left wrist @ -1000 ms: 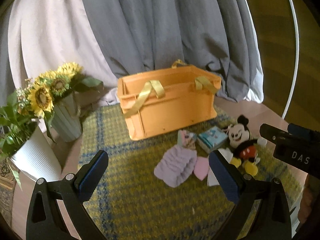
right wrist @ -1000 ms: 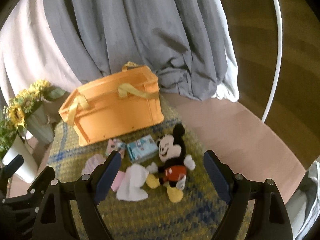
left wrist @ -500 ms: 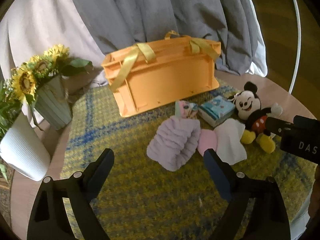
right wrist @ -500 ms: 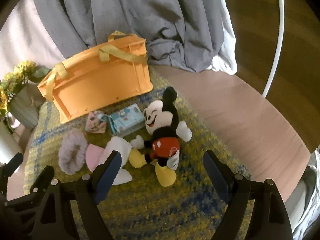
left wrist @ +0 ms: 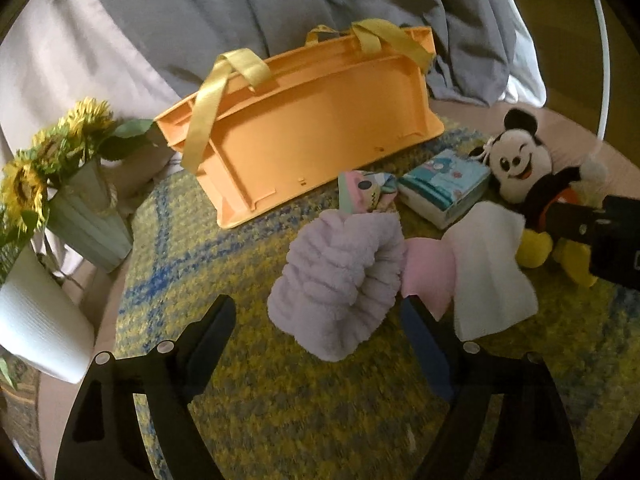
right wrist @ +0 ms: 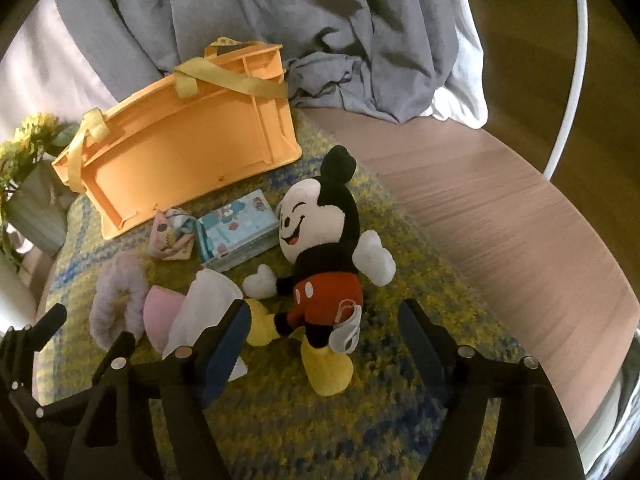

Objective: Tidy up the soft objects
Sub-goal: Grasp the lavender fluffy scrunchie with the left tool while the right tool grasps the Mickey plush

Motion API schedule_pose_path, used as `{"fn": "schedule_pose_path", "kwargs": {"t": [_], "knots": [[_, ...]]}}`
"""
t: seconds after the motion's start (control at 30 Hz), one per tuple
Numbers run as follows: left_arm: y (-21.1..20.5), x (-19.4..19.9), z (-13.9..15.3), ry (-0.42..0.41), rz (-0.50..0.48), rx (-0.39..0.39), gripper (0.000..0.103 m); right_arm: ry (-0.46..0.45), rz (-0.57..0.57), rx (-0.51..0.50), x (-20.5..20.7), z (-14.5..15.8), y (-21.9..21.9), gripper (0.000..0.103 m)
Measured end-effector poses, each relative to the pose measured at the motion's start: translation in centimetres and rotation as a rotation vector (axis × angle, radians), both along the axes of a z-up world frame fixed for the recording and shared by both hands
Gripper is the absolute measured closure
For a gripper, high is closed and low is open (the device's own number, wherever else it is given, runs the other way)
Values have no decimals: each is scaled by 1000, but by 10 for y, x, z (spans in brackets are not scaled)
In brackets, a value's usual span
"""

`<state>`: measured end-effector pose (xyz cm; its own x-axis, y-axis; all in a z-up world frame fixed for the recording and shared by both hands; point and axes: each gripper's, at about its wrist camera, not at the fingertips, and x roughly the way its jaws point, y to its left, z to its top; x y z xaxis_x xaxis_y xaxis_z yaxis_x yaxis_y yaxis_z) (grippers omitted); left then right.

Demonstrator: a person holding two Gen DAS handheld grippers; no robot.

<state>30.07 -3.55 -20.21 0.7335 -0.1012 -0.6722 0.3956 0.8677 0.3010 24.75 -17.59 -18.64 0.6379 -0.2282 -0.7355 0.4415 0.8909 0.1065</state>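
— Both claws are spread wide and holding nothing, right?

— Yes. The left claw (left wrist: 316, 320) stands apart with the lilac fluffy roll (left wrist: 340, 276) lying just ahead, between its fingers. The right claw (right wrist: 324, 332) is apart too, with the mouse plush (right wrist: 320, 256) just ahead; its yellow feet lie nearest that claw and its head points away, toward the orange crate (right wrist: 180, 152).

— What worries you?

— Crowding, I'd say. Just to the right of the left claw, the pink cloth (left wrist: 430, 276) and the white cloth (left wrist: 488, 272) touch the roll. If that claw's right-hand finger comes down on the pink edge, it may drag the cloths along or get only a loose pinch on the fluff. The roll looks squashy, so a shallow bite could slip.

— And the plush?

— The right claw's left-hand finger is right beside one yellow foot and overlaps the white cloth. Closing there could catch a foot alone, and the plush would dangle. The two claws are also near each other; the left wrist view shows the right one's black body just beside the plush.

— The crate?

— Well beyond both claws, past the patterned pouch (left wrist: 366, 196) and the blue tissue pack (left wrist: 444, 184), at the far side of the woven mat (left wrist: 280, 400) on the counter (right wrist: 500, 216). Its yellow straps (left wrist: 208, 120) flop over the rim and could snag a drop.
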Motion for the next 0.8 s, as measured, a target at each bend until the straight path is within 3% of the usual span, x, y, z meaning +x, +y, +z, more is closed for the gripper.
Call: {"fn": "schedule_pose_path", "kwargs": {"t": [0.47, 0.6, 0.8], "knots": [[-16, 15, -10, -30, 28, 30, 33, 34, 23, 61, 22, -18, -14, 38], [-15, 21, -13, -6, 39, 20, 48, 43, 55, 68, 28, -21, -14, 53], [-14, 17, -7, 14, 48, -22, 67, 42, 68, 51, 28, -18, -14, 62]]}}
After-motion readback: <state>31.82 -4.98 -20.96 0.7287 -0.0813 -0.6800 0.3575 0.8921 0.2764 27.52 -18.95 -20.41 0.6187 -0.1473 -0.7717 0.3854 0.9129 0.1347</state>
